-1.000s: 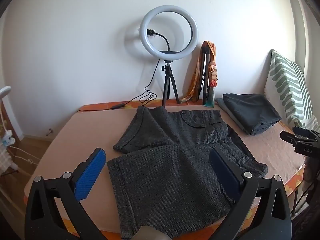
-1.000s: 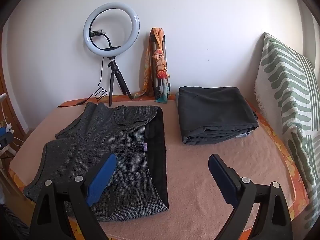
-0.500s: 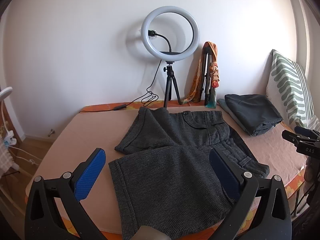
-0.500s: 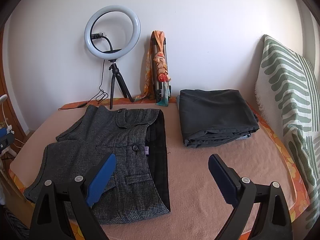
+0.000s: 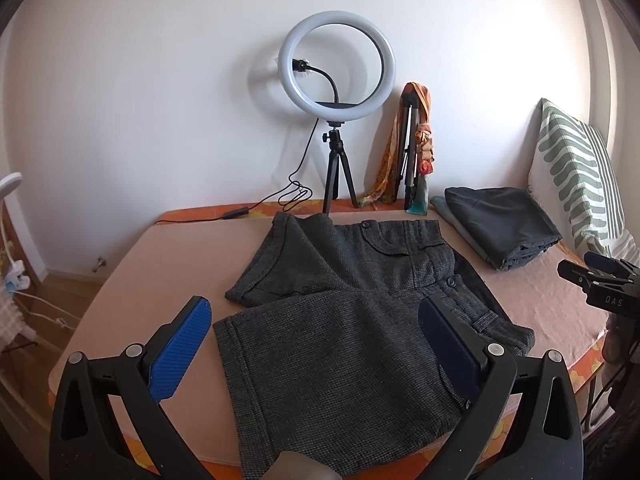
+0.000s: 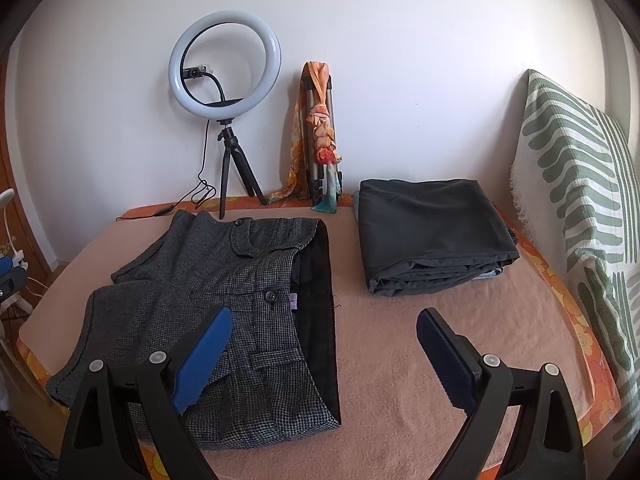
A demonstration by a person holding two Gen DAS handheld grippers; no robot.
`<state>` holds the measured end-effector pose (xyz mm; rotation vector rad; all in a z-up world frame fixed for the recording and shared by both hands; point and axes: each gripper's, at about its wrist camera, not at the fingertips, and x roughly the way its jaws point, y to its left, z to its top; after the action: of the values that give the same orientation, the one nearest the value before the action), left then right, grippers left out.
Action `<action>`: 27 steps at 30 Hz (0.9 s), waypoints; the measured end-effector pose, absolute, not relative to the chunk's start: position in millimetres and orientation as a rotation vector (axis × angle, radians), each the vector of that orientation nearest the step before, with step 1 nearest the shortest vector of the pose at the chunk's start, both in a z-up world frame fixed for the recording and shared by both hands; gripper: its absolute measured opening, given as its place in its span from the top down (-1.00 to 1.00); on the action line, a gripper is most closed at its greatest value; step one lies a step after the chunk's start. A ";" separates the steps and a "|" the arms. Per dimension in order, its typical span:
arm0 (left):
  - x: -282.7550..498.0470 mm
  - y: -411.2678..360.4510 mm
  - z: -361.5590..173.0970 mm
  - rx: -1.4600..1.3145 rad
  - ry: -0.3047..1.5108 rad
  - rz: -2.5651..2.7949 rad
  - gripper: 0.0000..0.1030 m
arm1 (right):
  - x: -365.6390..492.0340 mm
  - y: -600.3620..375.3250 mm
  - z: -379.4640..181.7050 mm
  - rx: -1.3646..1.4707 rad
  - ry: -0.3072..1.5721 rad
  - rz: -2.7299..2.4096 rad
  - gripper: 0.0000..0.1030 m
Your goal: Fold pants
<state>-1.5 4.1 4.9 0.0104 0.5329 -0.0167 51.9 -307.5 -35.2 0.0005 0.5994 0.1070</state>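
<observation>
The grey tweed shorts point(image 5: 344, 320) lie flat on the bed point(image 6: 460, 344), waistband toward 3 o'clock and both leg hems toward 9 o'clock in the left wrist view; the near leg's lower edge runs to the bed's front edge. Bare blanket lies open at 9 o'clock of the shorts and between them and the folded dark trousers point(image 6: 428, 232) at 1 o'clock. A small pale label point(image 6: 293, 301) shows inside the waistband; its print is too small to read.

The left hand-held gripper point(image 5: 316, 344) hovers over the near leg, jaws wide apart, holding nothing. The right hand-held gripper point(image 6: 324, 356) hangs over the waistband's edge, jaws likewise spread; "DAS" is printed on its body in the left view.

A ring light point(image 6: 224, 68) on a tripod, a scarf-draped folded tripod point(image 6: 320, 140) and a green-striped pillow point(image 6: 580, 200) line the far and right edges.
</observation>
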 end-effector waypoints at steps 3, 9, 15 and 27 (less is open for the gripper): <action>-2.4 2.5 5.2 0.015 0.531 -0.020 -0.99 | 51.4 -307.7 -35.5 0.003 0.601 0.106 -0.85; -1.4 -0.2 4.6 0.018 0.539 -0.023 -0.99 | 51.7 -307.5 -34.6 0.010 0.598 0.109 -0.85; -2.2 -1.3 4.2 0.025 0.537 -0.020 -0.99 | 52.5 -305.0 -34.8 0.005 0.599 0.113 -0.84; -1.8 -0.4 2.2 0.026 0.536 -0.019 -0.99 | 52.4 -303.6 -34.0 0.004 0.591 0.115 -0.83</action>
<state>-1.8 -0.4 2.2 0.0259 0.5363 -0.0191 52.4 -303.6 -34.0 0.0040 0.5912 0.1150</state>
